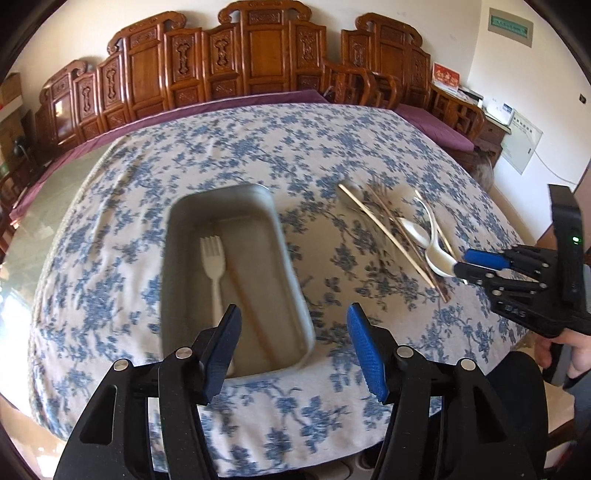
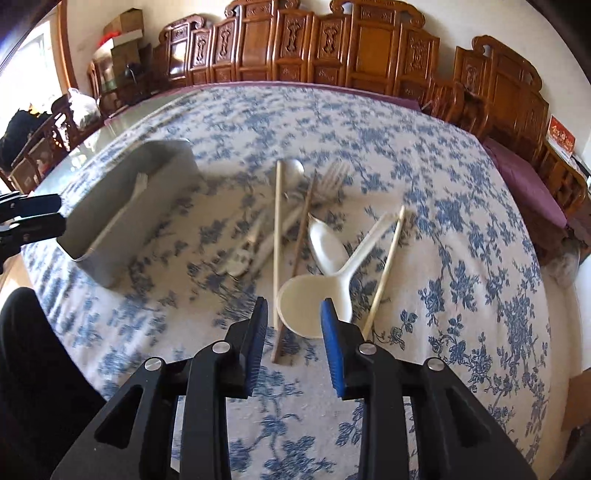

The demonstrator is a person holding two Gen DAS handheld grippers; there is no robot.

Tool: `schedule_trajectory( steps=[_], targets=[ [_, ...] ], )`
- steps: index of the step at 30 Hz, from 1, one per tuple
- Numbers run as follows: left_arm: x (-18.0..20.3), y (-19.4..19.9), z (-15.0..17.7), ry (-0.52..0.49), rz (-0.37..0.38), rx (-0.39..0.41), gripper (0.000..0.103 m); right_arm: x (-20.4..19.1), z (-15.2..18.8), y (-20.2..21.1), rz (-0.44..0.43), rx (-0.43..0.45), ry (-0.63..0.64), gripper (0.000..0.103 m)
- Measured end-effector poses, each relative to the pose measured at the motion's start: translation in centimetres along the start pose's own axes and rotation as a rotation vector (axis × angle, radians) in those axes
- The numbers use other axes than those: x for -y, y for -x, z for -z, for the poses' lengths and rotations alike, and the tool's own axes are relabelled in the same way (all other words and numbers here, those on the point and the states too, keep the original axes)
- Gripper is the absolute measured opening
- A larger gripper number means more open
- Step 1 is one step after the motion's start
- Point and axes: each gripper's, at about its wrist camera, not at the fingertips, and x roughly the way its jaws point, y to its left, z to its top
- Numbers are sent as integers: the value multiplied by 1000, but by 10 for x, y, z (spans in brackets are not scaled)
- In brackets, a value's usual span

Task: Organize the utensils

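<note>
Left wrist | tray: fork, chopstick | left tongs spread, empty | right tongs spread, empty

A round table is covered by a white tablecloth printed with blue flowers, spread under and ahead of the tongs. Beyond it, carved wooden chairs are lined along a cream wall. Purple cushions are seen far right. Cardboard boxes are stacked far left.

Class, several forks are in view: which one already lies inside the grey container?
The white fork lies inside the grey container, tines toward the far end. The other forks still lie in the loose pile on the tablecloth.
</note>
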Motion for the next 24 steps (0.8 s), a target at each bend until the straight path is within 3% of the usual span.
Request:
schedule_trajectory(
  steps=[8, 13, 15, 16, 19, 24],
  targets=[
    [23, -13, 4, -13, 17, -28, 57, -3, 0, -17, -17, -18, 25, 32],
    [33, -19, 8, -33, 12, -48, 57, -6, -3, -28, 20, -45, 47, 32],
    [35, -19, 9, -44, 10, -51, 57, -3, -2, -29, 24, -49, 55, 26],
    [36, -18, 9, -47, 8, -51, 57, -1, -2, -28, 23, -54, 55, 14],
    [37, -18, 10, -45, 7, -53, 57, 1, -1, -21, 7, -43, 67, 4],
    [44, -21, 11, -53, 9, -64, 57, 5, 1, -4, -15, -7, 94, 3]
  ],
)
